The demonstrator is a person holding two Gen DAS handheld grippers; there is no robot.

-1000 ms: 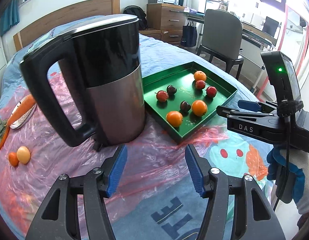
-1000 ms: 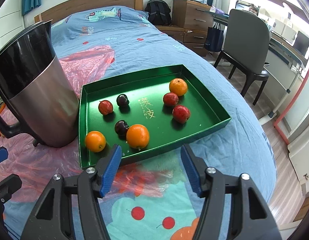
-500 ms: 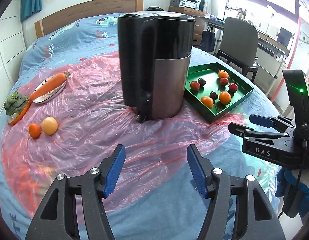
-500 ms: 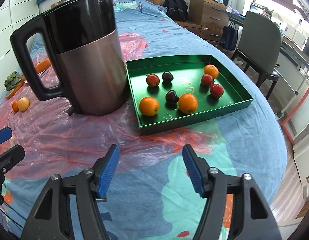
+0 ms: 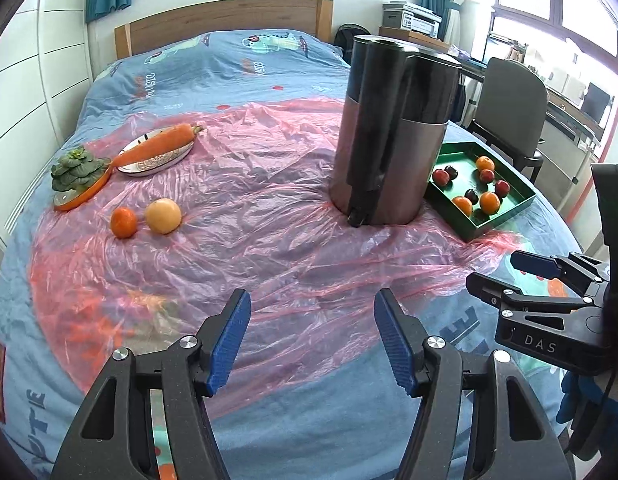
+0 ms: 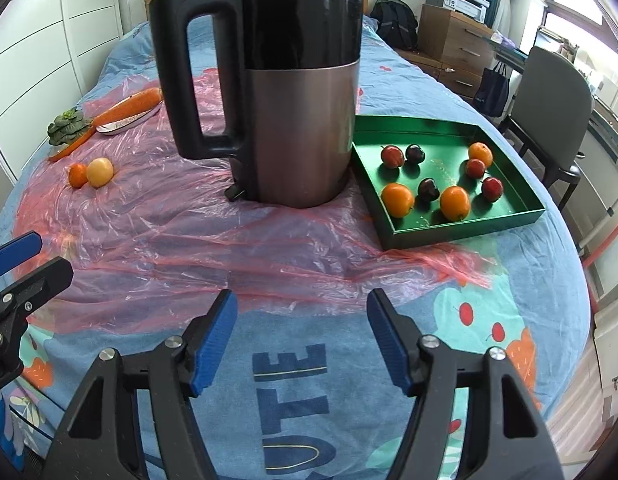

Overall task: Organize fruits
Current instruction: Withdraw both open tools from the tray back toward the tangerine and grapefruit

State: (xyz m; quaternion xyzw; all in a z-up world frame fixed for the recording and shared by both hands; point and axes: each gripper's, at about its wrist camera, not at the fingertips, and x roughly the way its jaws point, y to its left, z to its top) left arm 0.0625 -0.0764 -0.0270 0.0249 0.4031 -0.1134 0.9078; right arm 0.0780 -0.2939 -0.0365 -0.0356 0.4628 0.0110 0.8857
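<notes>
Both tongs, left and right, hover wide and empty before the kettle. Two loose fruits lie well left of it, the tray just right. Carrying fruit across risks knocking the kettle.

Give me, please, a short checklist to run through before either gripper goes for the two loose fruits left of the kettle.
1. Left gripper open and empty: ok.
2. Right gripper open and empty: ok.
3. Orange fruit and yellow fruit uncovered on the pink plastic sheet: ok.
4. Green tray has bare floor for more fruit: ok.
5. Path from the loose fruits to the tray clear: not ok, the kettle stands between.
6. Kettle's weight: cannot tell.
</notes>
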